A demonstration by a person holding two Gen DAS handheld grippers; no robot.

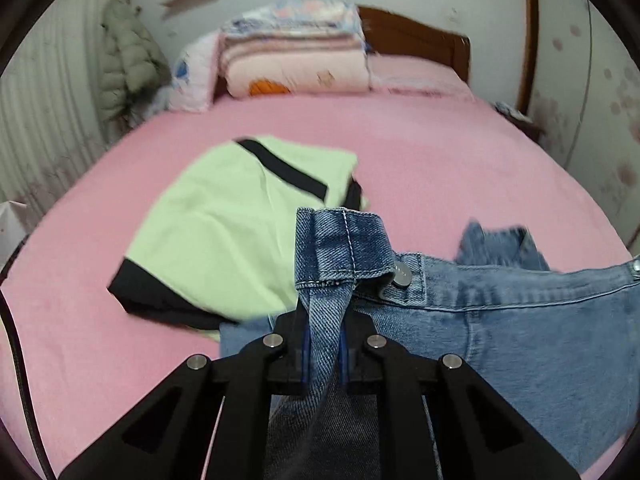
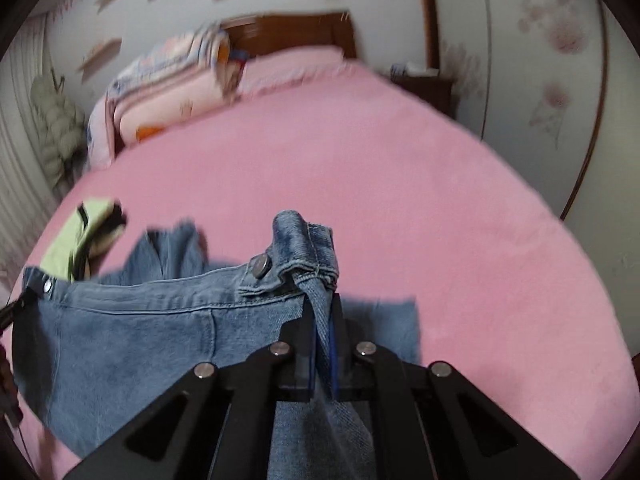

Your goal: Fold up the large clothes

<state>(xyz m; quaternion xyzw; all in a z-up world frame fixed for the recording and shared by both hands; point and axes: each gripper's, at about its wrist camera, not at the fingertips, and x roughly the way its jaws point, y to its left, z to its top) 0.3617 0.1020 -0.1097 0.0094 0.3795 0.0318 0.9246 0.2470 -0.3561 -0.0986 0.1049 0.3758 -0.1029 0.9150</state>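
Observation:
A pair of blue jeans [image 1: 520, 320] hangs stretched between my two grippers above the pink bed [image 1: 440, 168]. My left gripper [image 1: 324, 340] is shut on one end of the waistband, near a metal button [image 1: 401, 276]. My right gripper [image 2: 324, 340] is shut on the other end of the waistband, beside a metal button [image 2: 260, 266]. The jeans [image 2: 140, 340] spread to the left in the right wrist view, and a leg end lies on the bed behind. The left gripper's tip [image 2: 16, 308] shows at that view's left edge.
A folded light-green garment with black trim [image 1: 224, 232] lies on the bed left of the jeans; it also shows in the right wrist view [image 2: 80, 240]. Stacked quilts [image 1: 296, 56] and a wooden headboard [image 1: 416, 40] are at the far end. A puffy coat [image 1: 128, 68] hangs at the left wall.

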